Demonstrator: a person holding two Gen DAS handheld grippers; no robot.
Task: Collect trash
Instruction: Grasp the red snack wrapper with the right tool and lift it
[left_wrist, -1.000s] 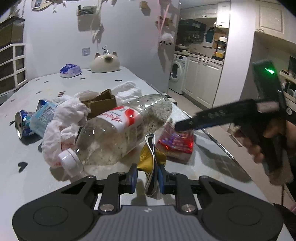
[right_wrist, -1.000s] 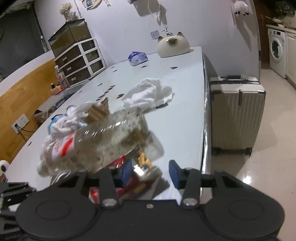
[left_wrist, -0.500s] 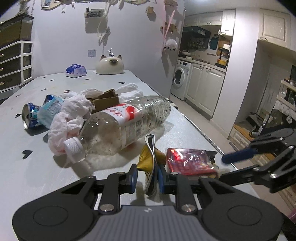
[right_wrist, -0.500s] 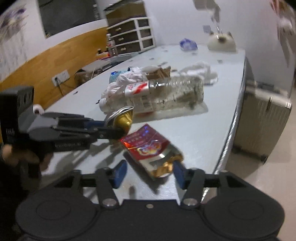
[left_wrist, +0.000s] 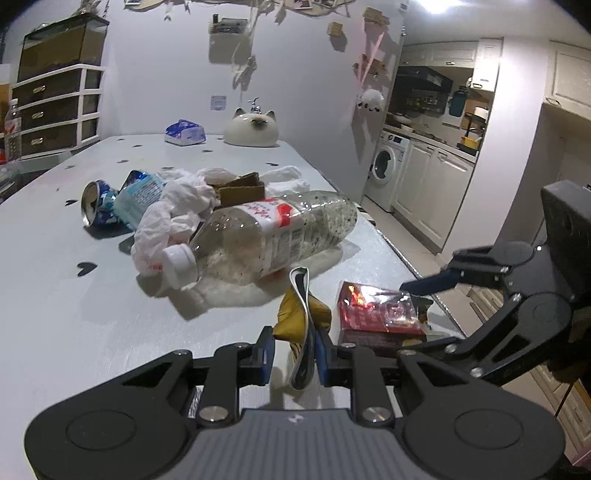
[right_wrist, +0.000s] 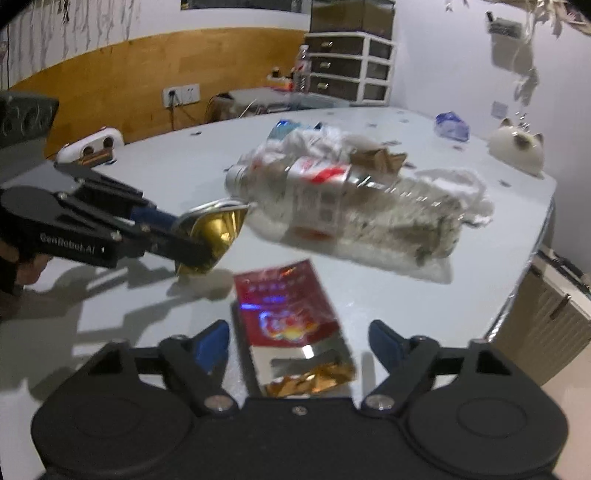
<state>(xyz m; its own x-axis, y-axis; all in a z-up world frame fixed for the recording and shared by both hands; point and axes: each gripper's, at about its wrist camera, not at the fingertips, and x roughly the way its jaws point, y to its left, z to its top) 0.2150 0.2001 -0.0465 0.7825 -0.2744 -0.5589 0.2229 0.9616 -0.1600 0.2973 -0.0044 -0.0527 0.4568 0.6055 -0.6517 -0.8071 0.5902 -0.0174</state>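
Left claw (left_wrist: 293, 350) of mine is clamped narrow on a crumpled gold wrapper (left_wrist: 301, 317), lifted just above the table (left_wrist: 74, 314). My right claw (right_wrist: 297, 341) has just been opening and now stands wide, its blue pads either side of a red snack packet (right_wrist: 288, 317) lying flat near the table's edge, not pressing it. Beyond lie a clear plastic bottle (left_wrist: 273, 240), white tissue (left_wrist: 170, 218), a cardboard scrap (left_wrist: 240, 190) and a crushed can (left_wrist: 96, 203).

Dim indoor room, bright ceiling light (left_wrist: 437, 5) upper right, hard shadows, right wrist view motion-blurred, fisheye-bent edges
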